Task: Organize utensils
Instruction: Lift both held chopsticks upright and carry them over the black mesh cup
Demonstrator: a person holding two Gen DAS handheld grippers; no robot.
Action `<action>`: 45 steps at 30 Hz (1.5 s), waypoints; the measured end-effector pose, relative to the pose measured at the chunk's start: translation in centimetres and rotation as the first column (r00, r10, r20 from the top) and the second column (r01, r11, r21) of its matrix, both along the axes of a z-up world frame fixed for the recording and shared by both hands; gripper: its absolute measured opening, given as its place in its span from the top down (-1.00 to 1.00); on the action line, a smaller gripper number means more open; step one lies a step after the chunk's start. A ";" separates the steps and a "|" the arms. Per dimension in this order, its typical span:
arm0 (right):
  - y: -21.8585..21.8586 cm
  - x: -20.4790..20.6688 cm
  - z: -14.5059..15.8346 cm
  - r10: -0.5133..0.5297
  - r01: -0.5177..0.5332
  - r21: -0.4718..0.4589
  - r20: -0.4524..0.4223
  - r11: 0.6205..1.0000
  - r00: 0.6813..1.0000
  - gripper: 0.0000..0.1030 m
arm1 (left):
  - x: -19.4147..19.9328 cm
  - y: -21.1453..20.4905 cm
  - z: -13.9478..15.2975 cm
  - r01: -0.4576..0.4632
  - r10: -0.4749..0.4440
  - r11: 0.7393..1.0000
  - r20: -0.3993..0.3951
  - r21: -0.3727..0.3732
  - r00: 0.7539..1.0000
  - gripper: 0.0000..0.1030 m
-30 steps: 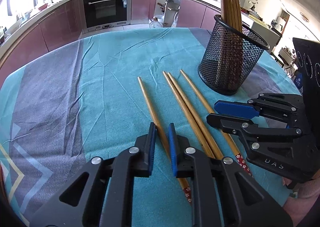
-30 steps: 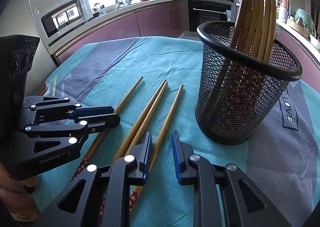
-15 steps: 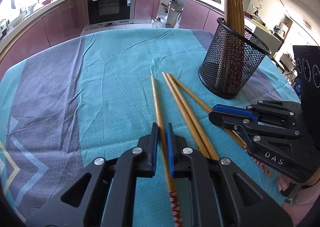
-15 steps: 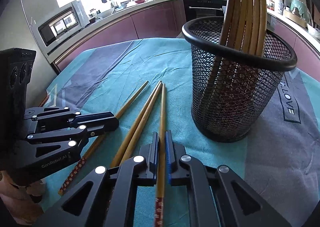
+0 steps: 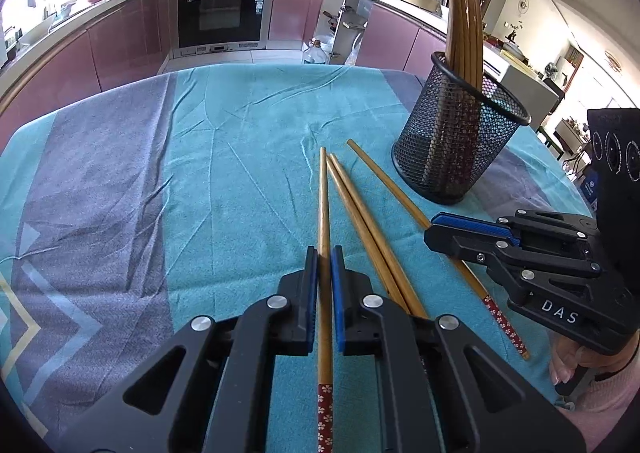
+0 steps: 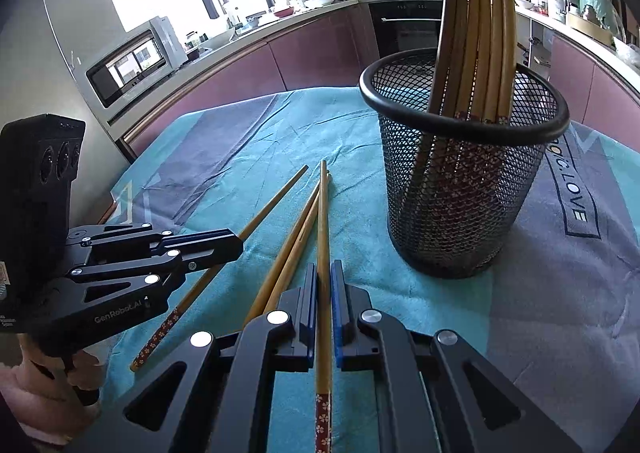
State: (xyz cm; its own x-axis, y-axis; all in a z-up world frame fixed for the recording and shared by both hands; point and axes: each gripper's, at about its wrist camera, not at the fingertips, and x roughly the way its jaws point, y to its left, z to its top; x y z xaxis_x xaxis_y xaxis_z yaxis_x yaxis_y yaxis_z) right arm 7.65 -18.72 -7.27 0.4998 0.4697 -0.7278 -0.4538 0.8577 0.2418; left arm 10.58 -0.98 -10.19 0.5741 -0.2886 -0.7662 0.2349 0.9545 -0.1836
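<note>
Pinching the first chopstick (image 5: 323, 205) in the left gripper (image 5: 324, 253), jaws closed right down onto the shaft, blue pads pressing it from both sides. Runs straight out along the line of the fingers, thin tip pointing toward the far edge of the tabletop, red flowered end trailing back under the gripper body. Gripped nearer that patterned end than the tip.

Pinching the second chopstick (image 6: 322, 213) in the right gripper (image 6: 324, 269) the same way: jaws drawn in tight on the wood, shaft centred between the pads, tip forward, red end behind. Crosses the tips of the loose pair (image 5: 360, 213) as seen from the right wrist.

Lying side by side and touching on the teal tablecloth (image 5: 220, 173), that pair, between the two held sticks and outside both sets of jaws. Cannot tell whether either held stick is clear of the cloth or resting on it.

Standing upright toward the far right corner of the tabletop, beyond the second chopstick's tip: black mesh holder (image 5: 452, 149), with a bundle of chopsticks (image 5: 464, 33) leaning in it, patterned ends down. Glimpsed at the near right edge, a hand (image 5: 568, 365) around the right gripper's handle.
</note>
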 end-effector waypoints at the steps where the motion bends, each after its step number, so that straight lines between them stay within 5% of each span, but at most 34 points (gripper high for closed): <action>1: -0.1 -0.1 0.1 0.003 -0.003 0.010 0.001 1.000 1.000 0.89 | -0.1 0.1 0.2 0.001 -0.001 1.000 0.004 -0.003 1.000 0.86; 45: -6.8 -4.1 7.1 -0.046 0.002 0.240 0.176 0.971 0.983 0.89 | -5.7 2.6 9.5 0.108 -0.074 0.978 0.188 -0.179 0.979 0.86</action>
State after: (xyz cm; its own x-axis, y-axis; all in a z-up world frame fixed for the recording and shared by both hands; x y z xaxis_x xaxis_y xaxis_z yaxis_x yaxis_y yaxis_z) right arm 3.50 -25.47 -0.17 0.6246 0.6047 -0.4941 -0.4883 0.7962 0.3572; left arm 4.87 1.61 -0.71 0.6620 -0.4743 -0.5803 0.3647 0.8803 -0.3035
